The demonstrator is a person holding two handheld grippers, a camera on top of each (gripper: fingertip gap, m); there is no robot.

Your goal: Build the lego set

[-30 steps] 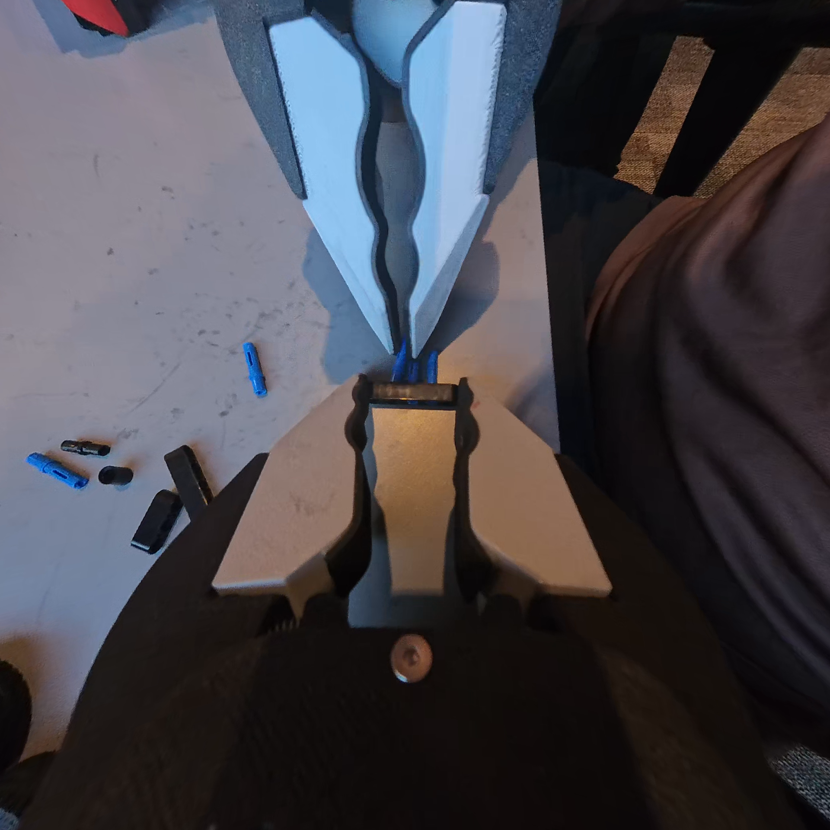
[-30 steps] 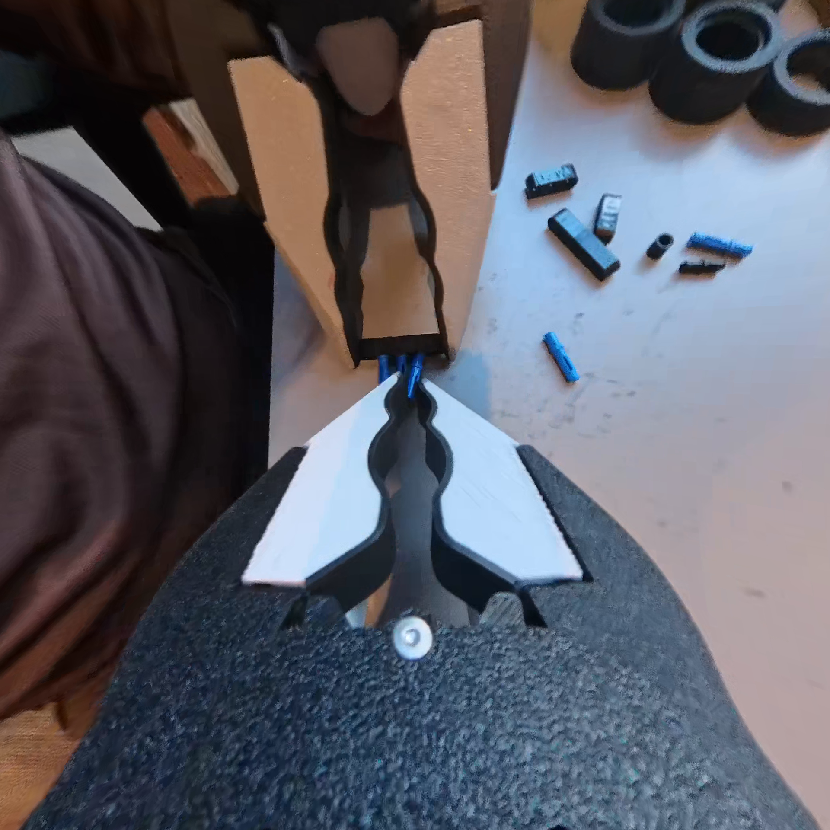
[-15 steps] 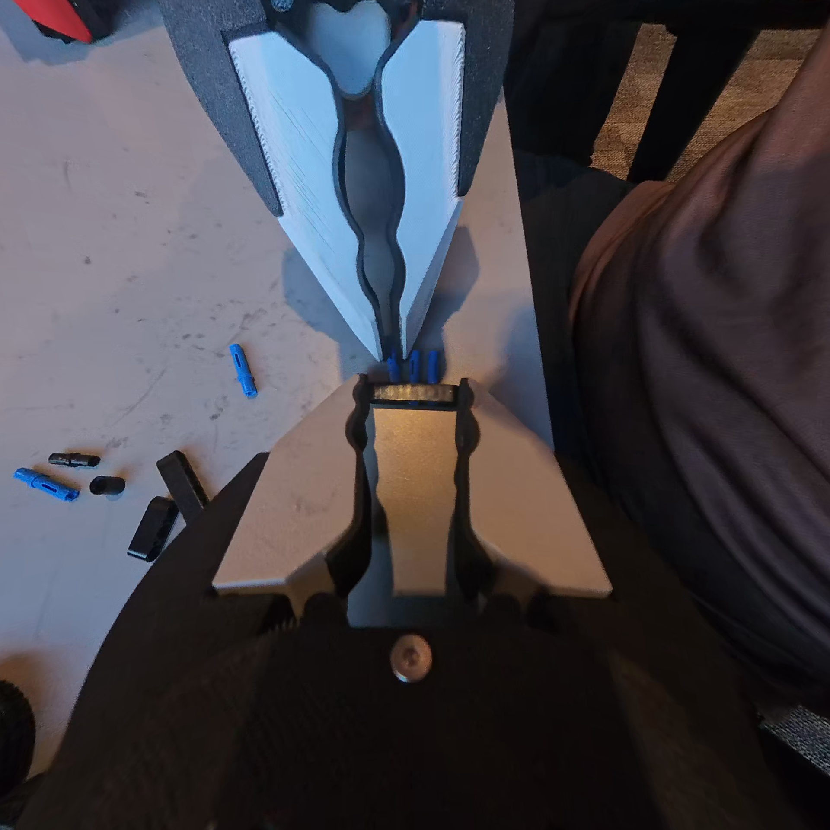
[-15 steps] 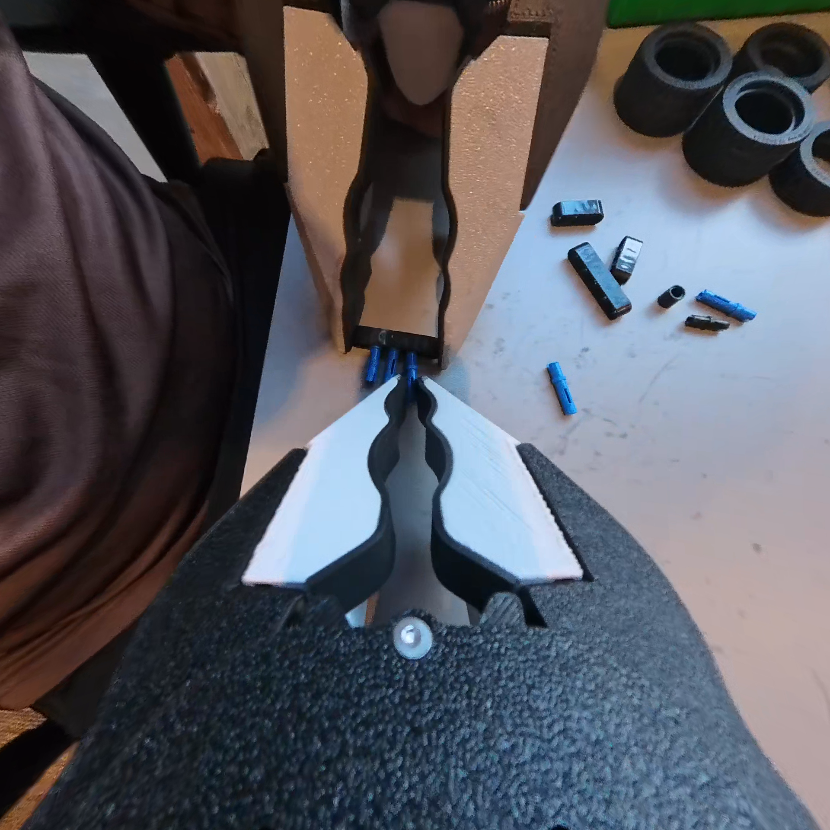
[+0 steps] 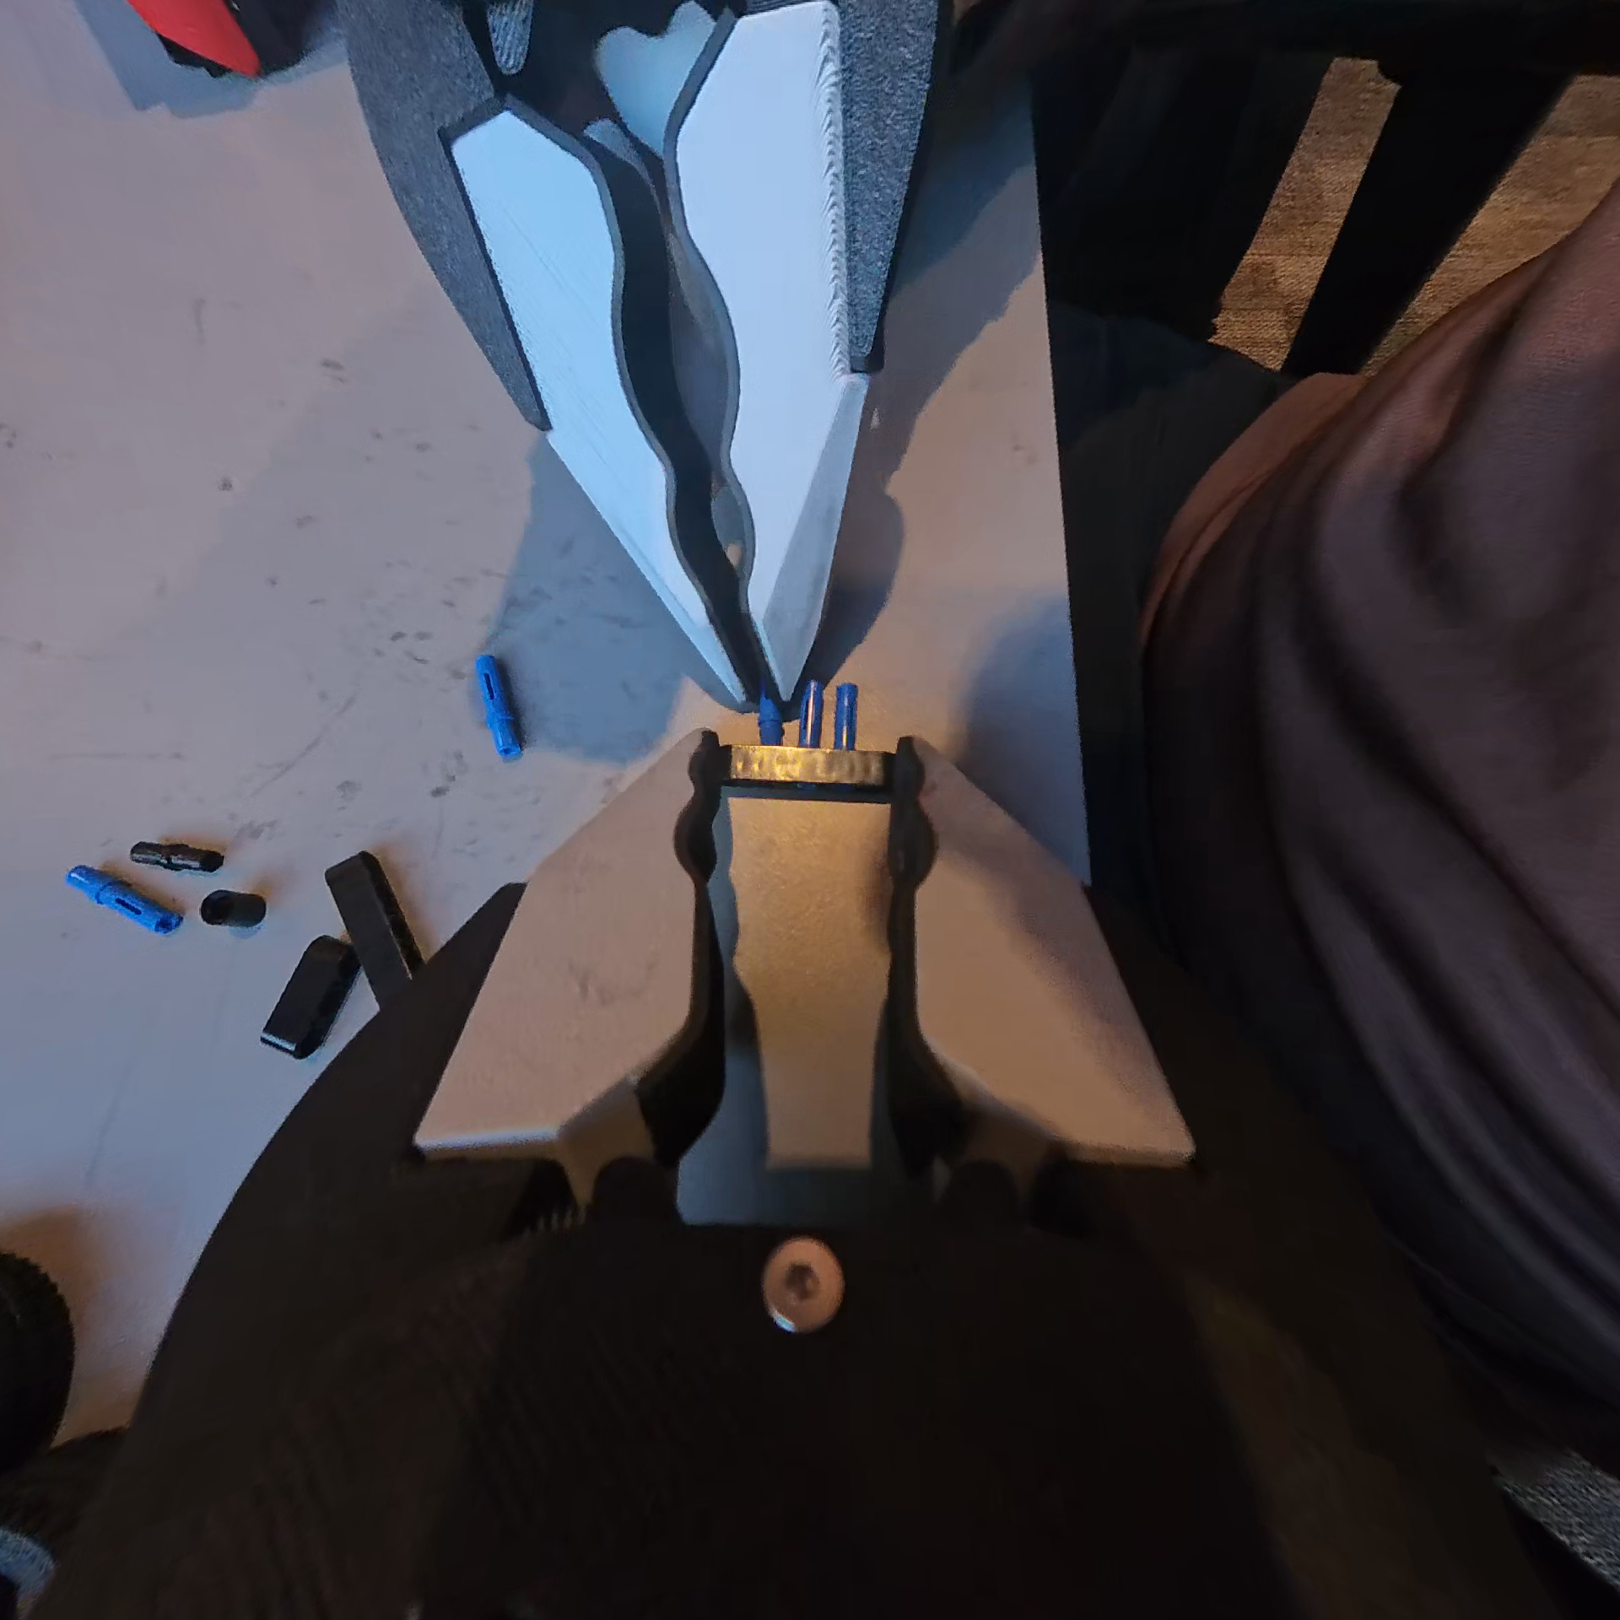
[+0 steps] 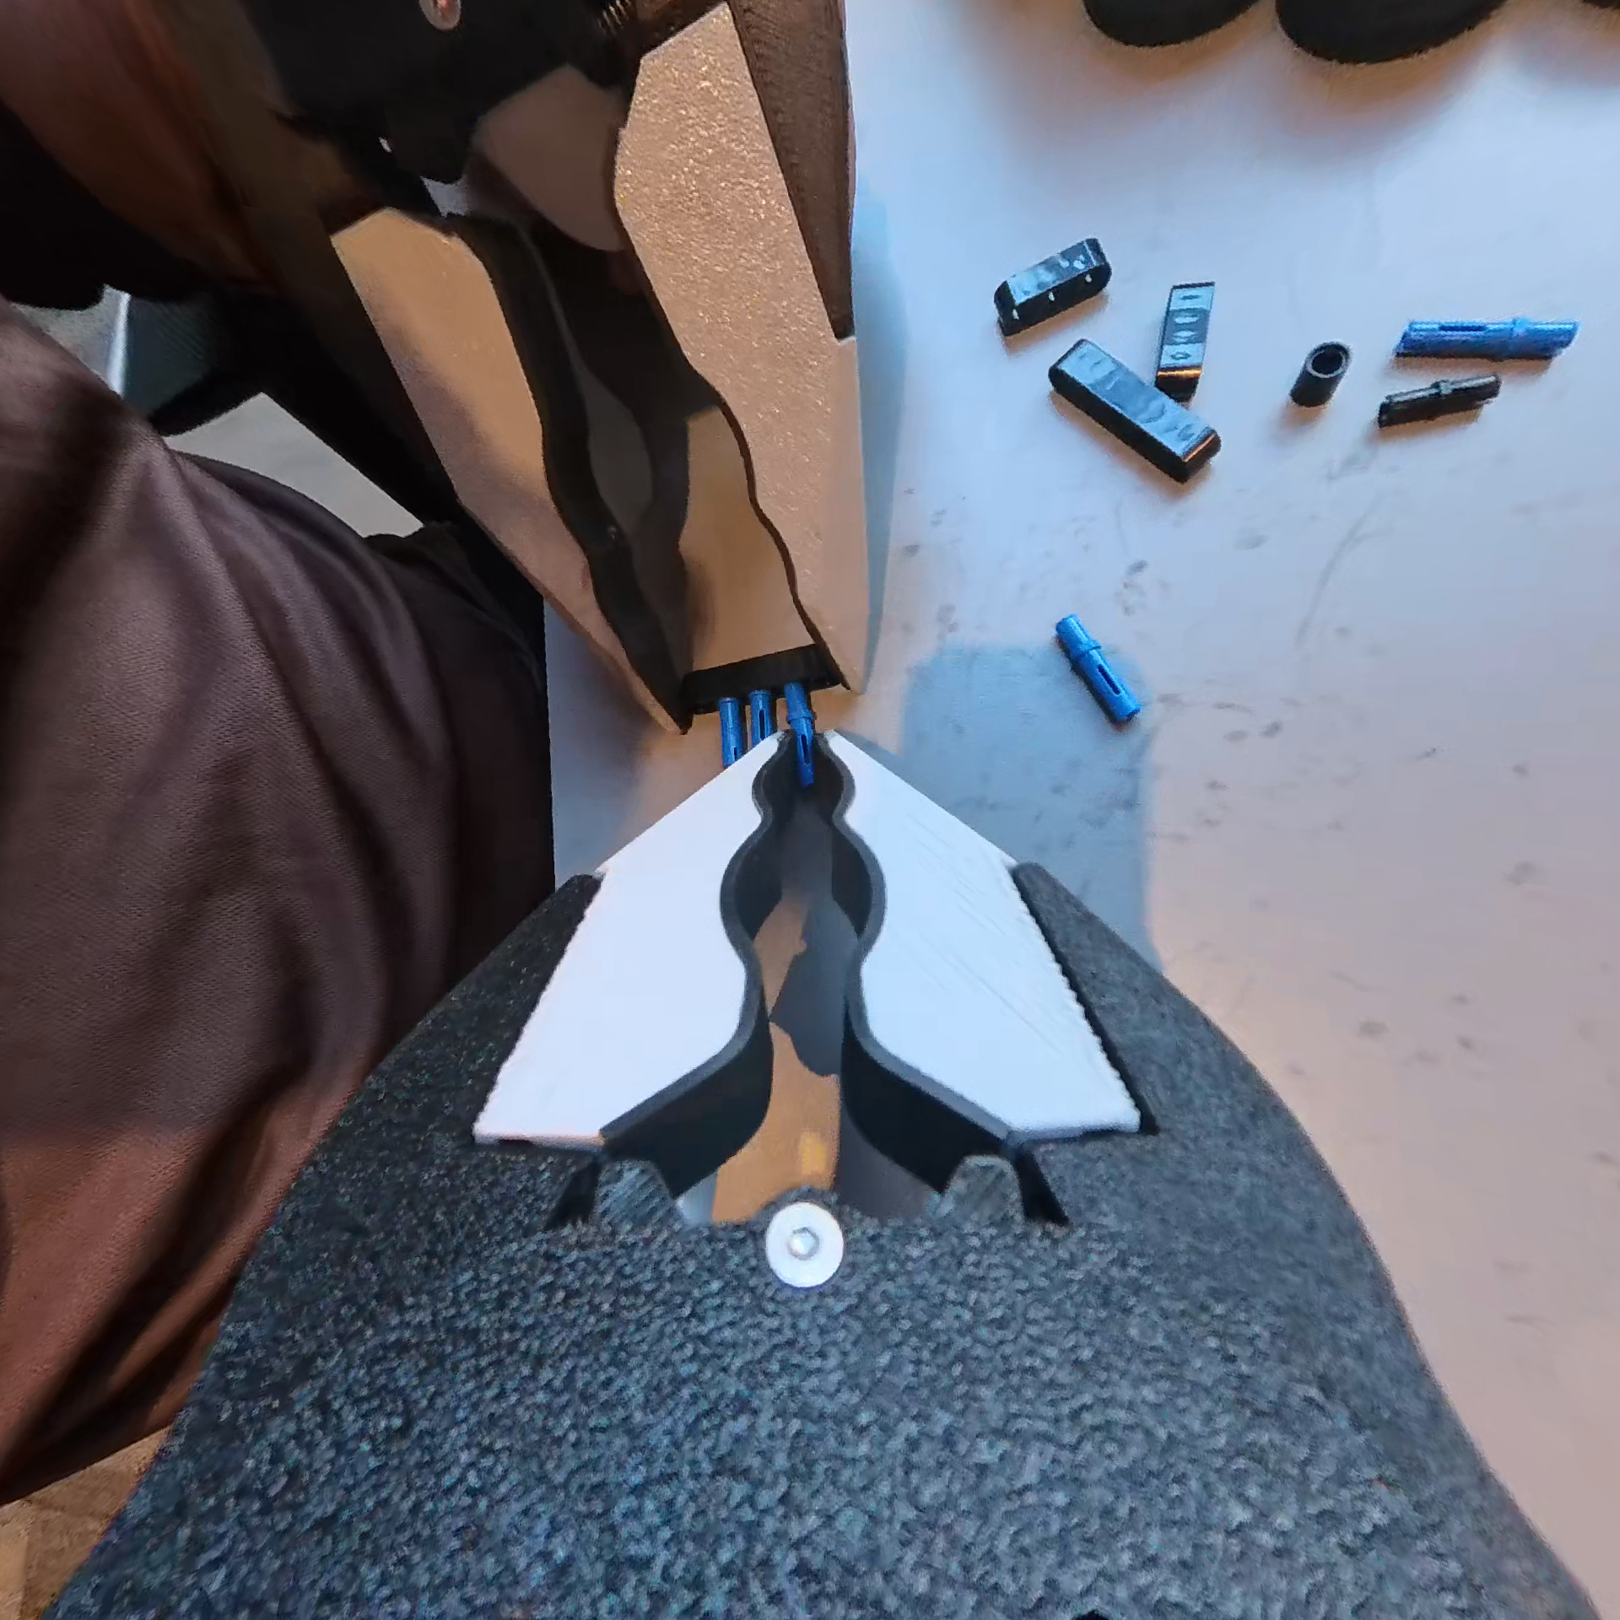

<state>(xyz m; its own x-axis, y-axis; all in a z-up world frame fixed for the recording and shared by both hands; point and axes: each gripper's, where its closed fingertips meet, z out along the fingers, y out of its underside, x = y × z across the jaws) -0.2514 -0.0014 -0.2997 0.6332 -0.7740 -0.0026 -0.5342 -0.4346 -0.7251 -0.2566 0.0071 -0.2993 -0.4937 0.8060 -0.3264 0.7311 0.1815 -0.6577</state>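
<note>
1. At the table's near edge, just beside your lap, your left gripper (image 5: 811, 771) pinches a short black beam (image 5: 808, 765) crosswise between its tips; the tongs are spread only as wide as the beam is long.
2. The beam's long axis runs side to side across the left wrist view. Three blue pins (image 5: 811, 714) stick out of it, pointing away from your left gripper toward the right one.
3. Your right gripper (image 6: 799, 745) has its tongs pressed nearly together on the end pin (image 6: 799, 732); that pin sits slightly tilted against the other two.
4. Hard to make out: how deep any pin is seated. The beam's holes are hidden by the tips in both views.
5. In the right wrist view, the left two pins are partly covered by your right gripper's white finger (image 6: 649, 947).
6. On the table (image 5: 219, 526), well apart from the beam: a loose blue pin (image 5: 498, 706), then farther out a longer blue pin (image 5: 123, 899), a black pin (image 5: 175, 856), a black bush (image 5: 232, 907) and black beams (image 6: 1131, 408).
7. Cut off at frame edges: black tyres (image 6: 1367, 26) at the top of the right wrist view, a red part (image 5: 206, 31) at the top left of the left wrist view.
8. Your brown sleeve fills one side of each view.
</note>
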